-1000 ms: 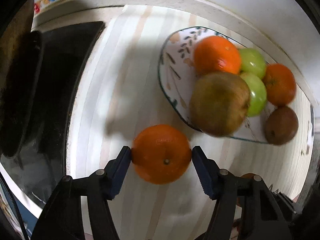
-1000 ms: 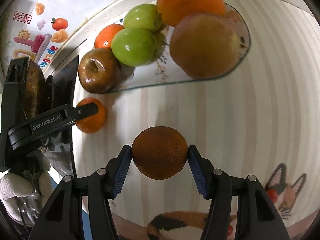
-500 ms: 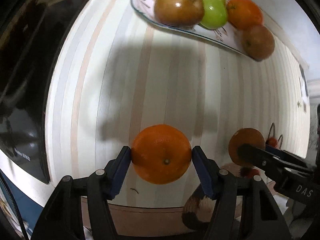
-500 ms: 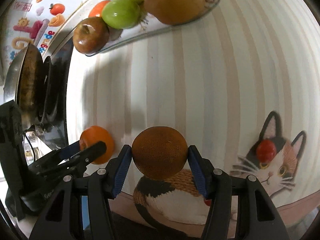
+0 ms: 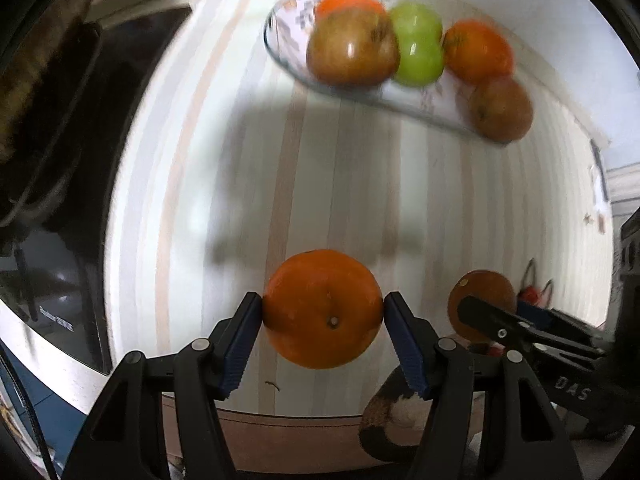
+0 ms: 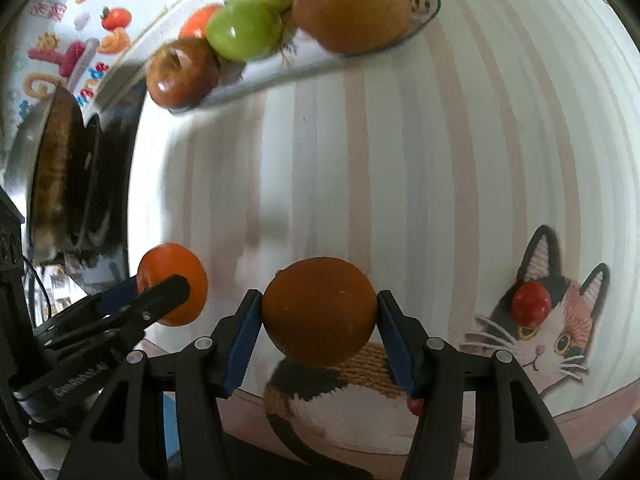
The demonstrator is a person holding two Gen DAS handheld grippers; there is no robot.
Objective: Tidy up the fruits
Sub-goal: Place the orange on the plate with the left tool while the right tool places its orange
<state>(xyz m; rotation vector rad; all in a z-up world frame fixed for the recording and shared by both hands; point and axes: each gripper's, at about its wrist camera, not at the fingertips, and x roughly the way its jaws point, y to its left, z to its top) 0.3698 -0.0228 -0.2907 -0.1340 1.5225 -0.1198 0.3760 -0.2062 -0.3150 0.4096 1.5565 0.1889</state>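
Note:
My left gripper point(image 5: 323, 310) is shut on a bright orange point(image 5: 322, 308), held above the near part of the striped mat; it also shows in the right wrist view point(image 6: 172, 284). My right gripper point(image 6: 319, 314) is shut on a darker brownish orange point(image 6: 319, 316), also seen in the left wrist view point(image 5: 482, 300). A patterned plate point(image 5: 280, 44) at the far side holds a large brownish apple point(image 5: 352, 50), green apples point(image 5: 418, 50), oranges point(image 5: 478, 50) and a small brown apple point(image 5: 500, 110). The plate point(image 6: 424, 4) also shows in the right wrist view.
A black cooktop point(image 5: 132, 92) with a dark pan point(image 6: 60, 168) lies to the left of the mat. The striped mat point(image 6: 440, 160) has a cat picture point(image 6: 552, 328) at its near right. A wall with colourful stickers point(image 6: 80, 40) stands behind.
Both grippers keep their fruit. The view has swung: the plate, close a second ago, receded, and now sits a little nearer and lower in frame than half a second ago.

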